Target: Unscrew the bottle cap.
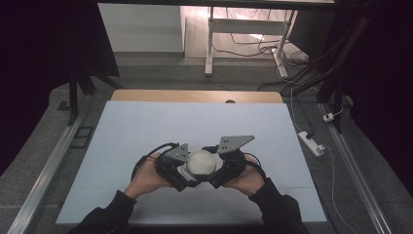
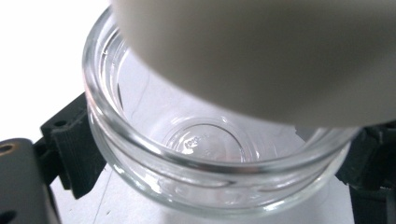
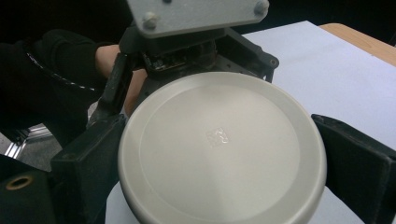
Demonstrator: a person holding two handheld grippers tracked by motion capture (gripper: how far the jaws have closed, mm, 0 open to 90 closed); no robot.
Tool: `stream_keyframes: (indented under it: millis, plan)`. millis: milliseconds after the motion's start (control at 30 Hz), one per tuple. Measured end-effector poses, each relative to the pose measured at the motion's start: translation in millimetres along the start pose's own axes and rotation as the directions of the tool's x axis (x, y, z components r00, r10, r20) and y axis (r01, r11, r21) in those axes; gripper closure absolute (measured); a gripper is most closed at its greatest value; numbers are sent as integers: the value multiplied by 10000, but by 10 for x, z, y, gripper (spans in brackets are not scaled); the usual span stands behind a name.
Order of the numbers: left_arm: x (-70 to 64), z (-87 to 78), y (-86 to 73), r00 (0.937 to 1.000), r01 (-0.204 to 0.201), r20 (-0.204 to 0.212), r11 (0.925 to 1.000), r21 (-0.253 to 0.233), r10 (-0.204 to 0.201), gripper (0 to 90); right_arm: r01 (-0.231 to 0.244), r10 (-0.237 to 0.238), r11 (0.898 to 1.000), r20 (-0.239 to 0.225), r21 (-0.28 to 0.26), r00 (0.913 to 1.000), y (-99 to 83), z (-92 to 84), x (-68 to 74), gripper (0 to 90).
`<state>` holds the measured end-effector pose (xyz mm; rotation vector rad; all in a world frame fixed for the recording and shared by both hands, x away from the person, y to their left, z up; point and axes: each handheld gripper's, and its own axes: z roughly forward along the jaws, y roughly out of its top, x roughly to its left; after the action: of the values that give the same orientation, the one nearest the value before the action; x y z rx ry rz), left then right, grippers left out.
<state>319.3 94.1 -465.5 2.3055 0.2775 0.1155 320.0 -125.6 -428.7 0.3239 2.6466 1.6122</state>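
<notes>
Left hand-held gripper (image 1: 182, 176): jaws clamped on the glass jar (image 2: 219, 186), low over the near middle of the white counter (image 1: 146, 126); lid (image 3: 222, 151): cream, round, just above the jar's open mouth, partly covering it; right hand-held gripper (image 1: 214, 176): jaws grasping the lid's rim, right of the jar.

High view: jar (image 1: 187, 171) mostly hidden under the lid (image 1: 202, 163) and between the two grippers, only a sliver of glass shows. Jaw tips of left gripper (image 1: 182, 175) and right gripper (image 1: 214, 174) too small and dark to resolve there. Left gripper view: lid (image 2: 261, 56) very close, blurred, cut off by top and right edges, covering the far rim of the jar (image 2: 196, 163); embossed mark on the jar base unreadable. Right gripper view: lid (image 3: 222, 149) cut off at bottom edge, jar probably below it, hidden. Small clear patch on the lid's top, can't tell what.
</notes>
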Motion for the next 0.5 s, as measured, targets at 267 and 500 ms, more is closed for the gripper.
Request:
stream_keyframes:
  millis: [267, 500]
  plan:
    - [57, -8, -36, 9991, 259, -331, 9996, 84, -256, 75, -15, 15, 10000, 187, 24, 9998, -4, -16, 19, 69]
    - [125, -38, -70, 9962, 596, -638, 9982, 17, -594, 75, -58, 56, 10000, 363, 52, 9993, -8, -40, 39, 69]
